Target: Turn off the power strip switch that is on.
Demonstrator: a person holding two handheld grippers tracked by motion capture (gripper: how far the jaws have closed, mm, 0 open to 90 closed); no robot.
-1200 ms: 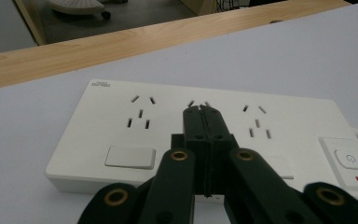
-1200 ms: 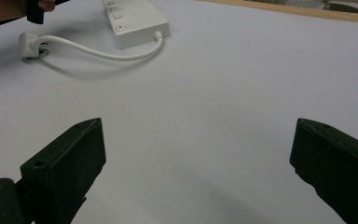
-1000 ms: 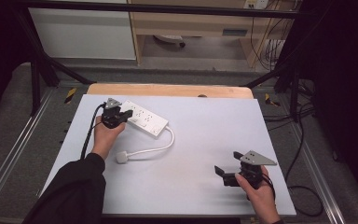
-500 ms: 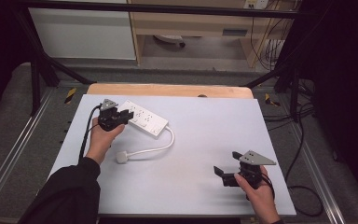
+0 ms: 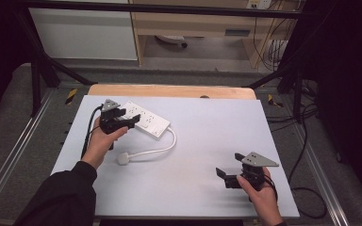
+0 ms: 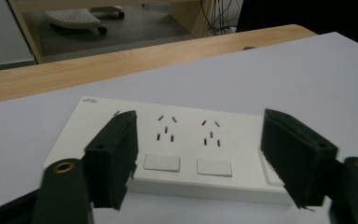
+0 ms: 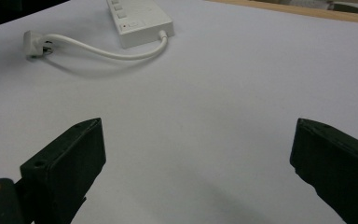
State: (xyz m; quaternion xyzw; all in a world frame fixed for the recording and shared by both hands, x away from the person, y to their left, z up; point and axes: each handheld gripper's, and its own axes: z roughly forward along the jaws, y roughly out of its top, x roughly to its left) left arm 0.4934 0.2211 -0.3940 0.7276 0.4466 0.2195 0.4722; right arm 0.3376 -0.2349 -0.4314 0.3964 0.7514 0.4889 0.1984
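power strip (image 5: 145,120) lies flat in the upper left of the high view, sockets up, angled across the white counter (image 5: 207,136). its short cord (image 5: 158,149) loops down and back to the plug (image 5: 124,159), which rests loose on the counter just below, so nothing is plugged in.

left gripper (image 5: 125,123) is at the strip's left end. in the left gripper view the jaws stand wide open either side of the strip (image 6: 177,154), one near the end by the small logo, the other past the two rocker switches; can't tell if they touch it, and nothing is clamped. prob lining up to take the strip across its width, which is why the hand comes in low and level w/ the counter. left hand (image 5: 102,141) reaches up-frame from lower left, forearm stretched, dark sleeve (image 5: 61,197) at bottom.

right gripper (image 5: 230,176) sits at lower right, well apart from the strip, jaws wide open on bare counter, holding nothing. right hand (image 5: 261,197) low, wrist near the counter edge, gripper pointing left across the frame; looks parked, waiting.
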